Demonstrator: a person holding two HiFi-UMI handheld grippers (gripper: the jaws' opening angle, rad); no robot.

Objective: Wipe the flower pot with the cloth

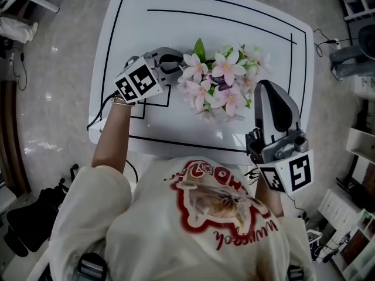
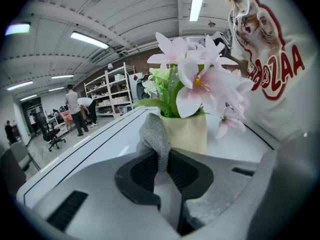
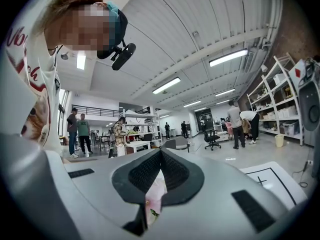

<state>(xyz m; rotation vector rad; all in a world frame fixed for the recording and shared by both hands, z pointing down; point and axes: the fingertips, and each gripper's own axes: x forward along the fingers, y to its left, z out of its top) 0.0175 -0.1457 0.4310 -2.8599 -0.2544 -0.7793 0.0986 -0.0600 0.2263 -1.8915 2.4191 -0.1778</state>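
Observation:
A pale yellow flower pot [image 2: 189,133] filled with pink flowers [image 1: 220,84] stands in the middle of the white table [image 1: 146,28]. My left gripper [image 2: 162,156] is shut on a grey knitted cloth [image 2: 154,136], and the cloth's bunched end rests against the pot's left side. In the head view the left gripper [image 1: 174,69] sits at the left edge of the blooms. My right gripper [image 1: 266,86] hovers level at the right of the flowers, with the jaws shut and nothing in them. A pink petal [image 3: 152,199] shows through the gap below the right gripper's [image 3: 160,156] pads.
Black lines [image 1: 234,22] are drawn on the tabletop. The table's near edge runs just in front of the person's body. Several people [image 3: 80,134], desks and shelving [image 2: 112,91] stand far off in the room. Cables [image 1: 325,40] lie on the floor at the right.

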